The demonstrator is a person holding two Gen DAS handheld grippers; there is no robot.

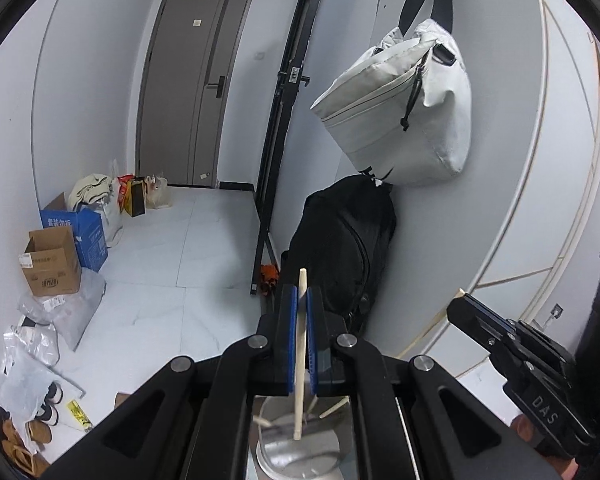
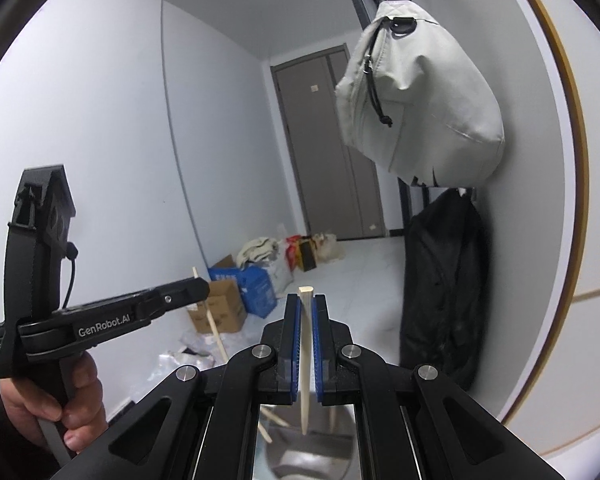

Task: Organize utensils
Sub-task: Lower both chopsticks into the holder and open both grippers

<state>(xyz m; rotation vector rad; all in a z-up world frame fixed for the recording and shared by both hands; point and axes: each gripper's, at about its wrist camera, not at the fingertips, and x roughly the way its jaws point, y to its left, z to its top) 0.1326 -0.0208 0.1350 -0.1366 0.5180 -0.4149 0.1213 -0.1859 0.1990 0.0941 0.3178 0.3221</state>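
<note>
My left gripper (image 1: 300, 292) is shut on a wooden chopstick (image 1: 300, 360) that stands nearly upright between its blue pads. Its lower end hangs over a steel cup (image 1: 300, 456) holding other chopsticks. My right gripper (image 2: 306, 300) is shut on a paler chopstick (image 2: 305, 380), whose point hangs above the same steel cup (image 2: 312, 460). In the left wrist view the right gripper (image 1: 462, 304) shows at the right edge. In the right wrist view the left gripper (image 2: 202, 286) shows at the left with its chopstick (image 2: 216, 332), held by a hand (image 2: 60, 400).
A white bag (image 1: 404, 112) hangs on the wall above a black backpack (image 1: 340, 248). A black stand (image 1: 276, 152) leans beside them. Cardboard boxes (image 1: 56, 260), plastic bags and shoes line the left wall of the white tiled floor. A grey door (image 1: 188, 88) closes the far end.
</note>
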